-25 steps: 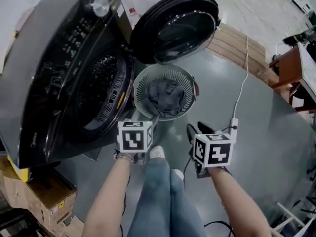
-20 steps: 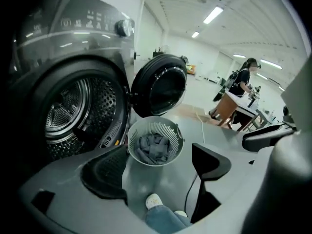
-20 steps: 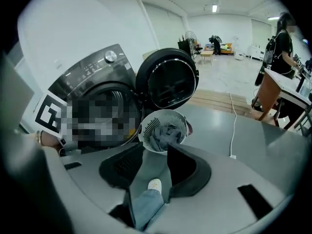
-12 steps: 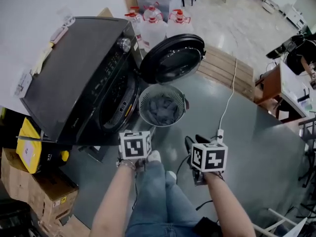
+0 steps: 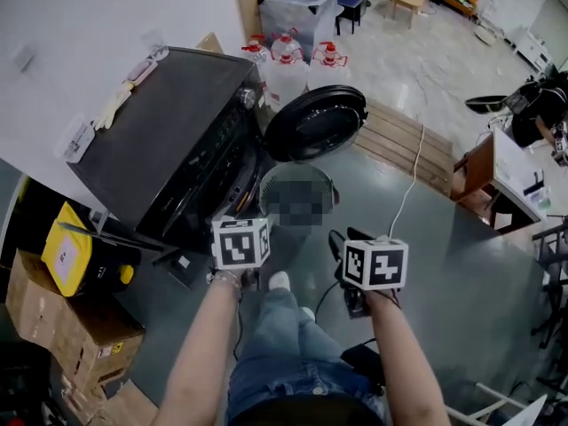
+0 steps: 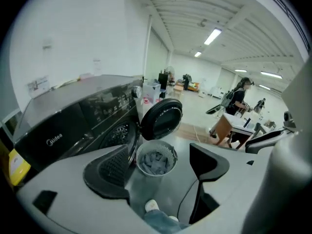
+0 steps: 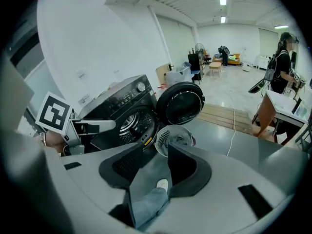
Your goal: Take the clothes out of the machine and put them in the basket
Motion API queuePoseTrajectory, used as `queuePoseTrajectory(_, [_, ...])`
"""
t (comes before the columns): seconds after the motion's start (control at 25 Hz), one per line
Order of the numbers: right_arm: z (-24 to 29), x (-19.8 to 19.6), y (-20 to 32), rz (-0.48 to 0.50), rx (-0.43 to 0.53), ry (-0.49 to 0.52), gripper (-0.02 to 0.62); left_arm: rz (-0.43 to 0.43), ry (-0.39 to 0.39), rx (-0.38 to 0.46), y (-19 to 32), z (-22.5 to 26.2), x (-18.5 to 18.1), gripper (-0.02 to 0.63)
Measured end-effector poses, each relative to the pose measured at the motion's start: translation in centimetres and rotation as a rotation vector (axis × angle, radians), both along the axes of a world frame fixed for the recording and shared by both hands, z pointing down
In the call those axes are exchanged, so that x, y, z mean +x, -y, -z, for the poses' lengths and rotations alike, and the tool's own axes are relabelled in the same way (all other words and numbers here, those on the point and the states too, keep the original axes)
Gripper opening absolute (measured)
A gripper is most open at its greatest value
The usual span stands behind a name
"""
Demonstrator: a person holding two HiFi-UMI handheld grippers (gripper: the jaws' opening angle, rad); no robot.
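Head view: I hold the left gripper (image 5: 240,247) and right gripper (image 5: 373,269) above my legs. They face a black washing machine (image 5: 169,149) with its round door (image 5: 315,124) open. A pale basket (image 5: 265,187) stands just below the door.

Left gripper view: the jaws are spread wide, have just been closing slightly, and hold nothing. Grey clothes (image 6: 156,162) lie in the basket.

Right gripper view: the jaws are narrowly apart and empty.
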State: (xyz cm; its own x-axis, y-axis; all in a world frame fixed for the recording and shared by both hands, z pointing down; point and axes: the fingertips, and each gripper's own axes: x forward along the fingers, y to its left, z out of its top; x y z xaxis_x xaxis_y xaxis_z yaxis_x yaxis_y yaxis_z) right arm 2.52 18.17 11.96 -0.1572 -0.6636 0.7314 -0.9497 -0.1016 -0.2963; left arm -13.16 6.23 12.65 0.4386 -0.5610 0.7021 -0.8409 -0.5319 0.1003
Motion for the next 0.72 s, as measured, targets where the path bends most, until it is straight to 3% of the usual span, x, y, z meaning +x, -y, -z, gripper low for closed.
queuePoseTrajectory(0.16, [3.6, -0.1, -0.4, 0.051, 0.06, -0.039, 0.163, -0.01, -0.002, 0.073, -0.5, 4.1, -0.8, 0.393])
queuePoseTrajectory(0.48, [13.0, 0.7, 1.0, 0.073, 0.255, -0.152, 0.163, -0.002, -0.086, 0.234, -0.5, 12.9, -2.0, 0.393])
queuePoseTrajectory(0.72, [19.7, -0.1, 1.5, 0.052, 0.506, -0.144, 0.163, -0.025, -0.137, 0.436, -0.2, 19.4, -3.3, 0.39])
